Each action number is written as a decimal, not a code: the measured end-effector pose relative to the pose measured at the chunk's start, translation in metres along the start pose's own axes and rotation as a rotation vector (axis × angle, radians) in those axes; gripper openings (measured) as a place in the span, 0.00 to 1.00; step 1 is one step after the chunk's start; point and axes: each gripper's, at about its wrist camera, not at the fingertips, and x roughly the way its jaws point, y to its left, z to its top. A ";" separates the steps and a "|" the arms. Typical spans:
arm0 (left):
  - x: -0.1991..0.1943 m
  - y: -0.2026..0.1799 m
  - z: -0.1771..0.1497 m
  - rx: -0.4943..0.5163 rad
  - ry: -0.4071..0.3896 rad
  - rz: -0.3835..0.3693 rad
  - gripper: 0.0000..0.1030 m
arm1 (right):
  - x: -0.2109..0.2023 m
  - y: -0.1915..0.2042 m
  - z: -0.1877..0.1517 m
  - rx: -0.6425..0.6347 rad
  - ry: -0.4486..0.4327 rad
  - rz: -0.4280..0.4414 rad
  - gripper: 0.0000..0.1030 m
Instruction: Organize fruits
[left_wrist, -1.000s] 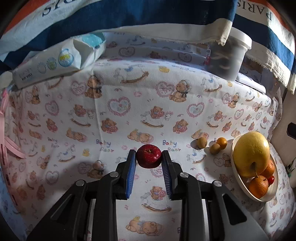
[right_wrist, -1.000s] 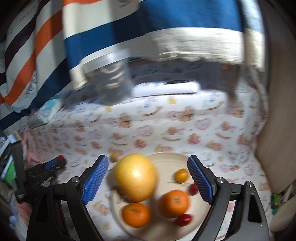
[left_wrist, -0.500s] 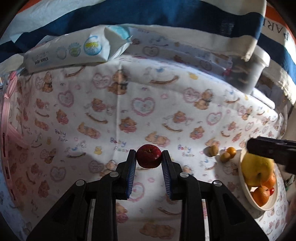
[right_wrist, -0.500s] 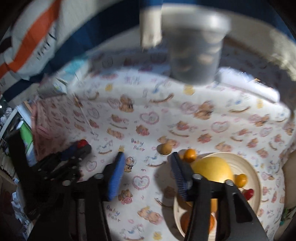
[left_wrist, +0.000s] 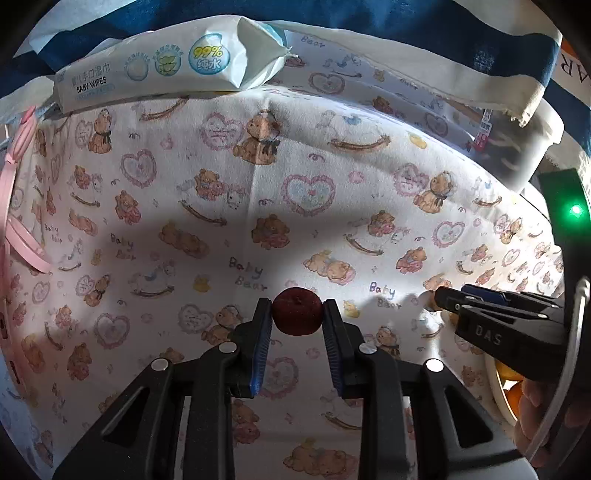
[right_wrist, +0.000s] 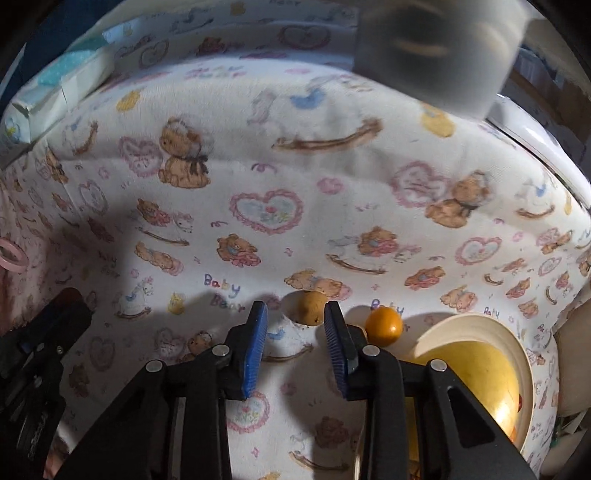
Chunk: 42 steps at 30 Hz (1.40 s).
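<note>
Clamped between the blue pads of the left gripper (left_wrist: 297, 321), a small dark-red apple (left_wrist: 297, 312) hangs above the teddy-bear print cloth (left_wrist: 303, 155). The right gripper (right_wrist: 295, 325) is closing with nothing yet between its pads; a small brownish-yellow round fruit (right_wrist: 308, 302) lies on the cloth just beyond its tips, at twelve o'clock, and a small orange kumquat (right_wrist: 383, 321) at two. At four o'clock sits the cream plate (right_wrist: 517, 343) with a large yellow citrus (right_wrist: 476, 376). Gathering loose fruit onto the plate seems under way; next, the right jaws must straddle the brownish fruit. Both grippers pitch downward.
</note>
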 end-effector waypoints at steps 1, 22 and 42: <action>0.000 -0.001 0.001 0.000 -0.002 0.003 0.26 | 0.002 0.000 0.000 0.003 0.004 -0.001 0.29; -0.018 -0.006 -0.004 -0.009 -0.053 0.035 0.26 | 0.037 0.010 0.007 -0.052 0.049 -0.109 0.19; -0.029 -0.021 -0.010 0.054 -0.081 0.029 0.26 | -0.072 -0.012 -0.041 -0.117 -0.097 0.070 0.19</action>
